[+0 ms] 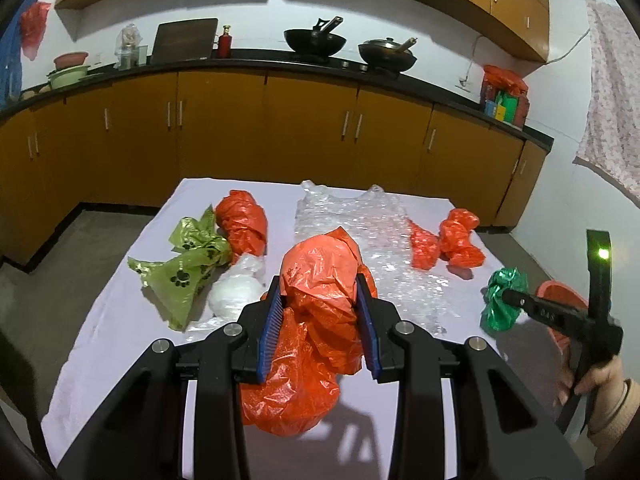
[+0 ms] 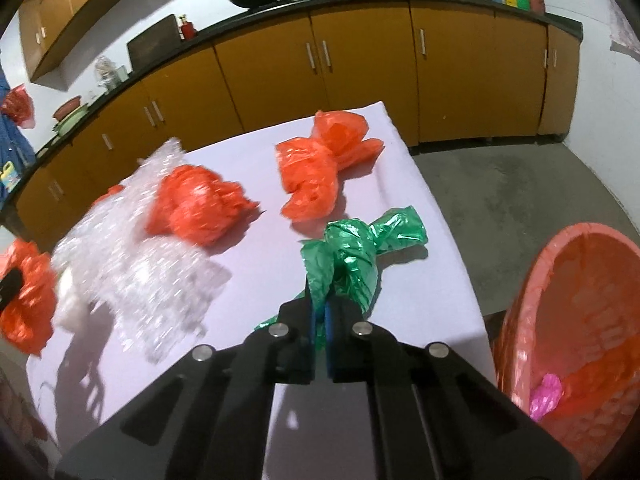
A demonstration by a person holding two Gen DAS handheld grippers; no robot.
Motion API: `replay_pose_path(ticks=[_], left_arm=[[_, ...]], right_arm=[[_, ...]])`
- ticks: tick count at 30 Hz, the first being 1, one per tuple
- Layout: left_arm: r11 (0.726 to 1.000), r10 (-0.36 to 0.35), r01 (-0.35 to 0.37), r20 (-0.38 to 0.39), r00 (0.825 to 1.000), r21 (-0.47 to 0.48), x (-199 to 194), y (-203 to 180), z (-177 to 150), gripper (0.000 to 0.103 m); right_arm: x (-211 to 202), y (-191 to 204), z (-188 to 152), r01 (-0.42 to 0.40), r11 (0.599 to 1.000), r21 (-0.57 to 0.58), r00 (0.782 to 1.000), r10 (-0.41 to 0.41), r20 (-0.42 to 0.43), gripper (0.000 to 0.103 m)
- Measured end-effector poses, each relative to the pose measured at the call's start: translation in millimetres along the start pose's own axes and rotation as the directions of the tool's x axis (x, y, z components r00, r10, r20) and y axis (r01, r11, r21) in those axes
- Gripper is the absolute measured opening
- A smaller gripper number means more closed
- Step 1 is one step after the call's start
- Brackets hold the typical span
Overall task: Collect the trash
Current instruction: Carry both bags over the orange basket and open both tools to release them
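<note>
My left gripper (image 1: 320, 292) is shut on a large crumpled orange plastic bag (image 1: 316, 320) and holds it over the near part of the white-covered table (image 1: 120, 340). My right gripper (image 2: 322, 300) is shut on a green plastic bag (image 2: 352, 256) near the table's right edge; it also shows in the left wrist view (image 1: 502, 300). A pink basket bin (image 2: 568, 344) lined with an orange bag stands on the floor right of the table, with a pink scrap (image 2: 546, 396) inside.
On the table lie green paw-print bags (image 1: 188, 272), a white bag (image 1: 236, 292), bubble wrap (image 1: 360, 224) and other orange bags (image 1: 242, 220) (image 1: 460, 238) (image 2: 324, 164) (image 2: 196, 204). Kitchen cabinets (image 1: 260, 128) and a counter with woks stand behind.
</note>
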State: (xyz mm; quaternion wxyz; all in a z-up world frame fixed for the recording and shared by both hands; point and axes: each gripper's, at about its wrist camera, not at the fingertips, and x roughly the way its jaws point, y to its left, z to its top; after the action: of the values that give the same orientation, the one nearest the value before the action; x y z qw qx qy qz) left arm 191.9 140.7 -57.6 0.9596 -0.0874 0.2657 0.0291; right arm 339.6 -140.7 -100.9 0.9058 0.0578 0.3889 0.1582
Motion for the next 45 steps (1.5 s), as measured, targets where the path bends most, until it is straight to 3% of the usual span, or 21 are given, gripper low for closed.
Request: replay_pose_path(ticks=[9,19,35,45], left_arm=[[0.993,-0.114,0.114,0.001,0.993,0.031,-7,-44,1,0.036],[0.956,-0.278,0.282,-0.050,0.959,0.082,-9,-123,-6,0.036],[0.865,-0.429,0.451,-0.143,0.892,0.219,4,-248,-20,0.036],[0.816,-0.455,0.495,-0.196,0.869,0.300,14,-301,-35,0.036]], right_arm=[[-76,-11,-23,0.005,1.000,0.015,0.997,-0.006,0.078,0.005],[-150,-61,-41,0.160,0.986,0.050,0.971,-0.166,0.172,0.005],[-200,-139,-67,0.270,0.946,0.182,0.923,-0.308,0.230,0.005],[-202,-169,-72,0.270,0.930,0.251,0.912,-0.331,0.243,0.005]])
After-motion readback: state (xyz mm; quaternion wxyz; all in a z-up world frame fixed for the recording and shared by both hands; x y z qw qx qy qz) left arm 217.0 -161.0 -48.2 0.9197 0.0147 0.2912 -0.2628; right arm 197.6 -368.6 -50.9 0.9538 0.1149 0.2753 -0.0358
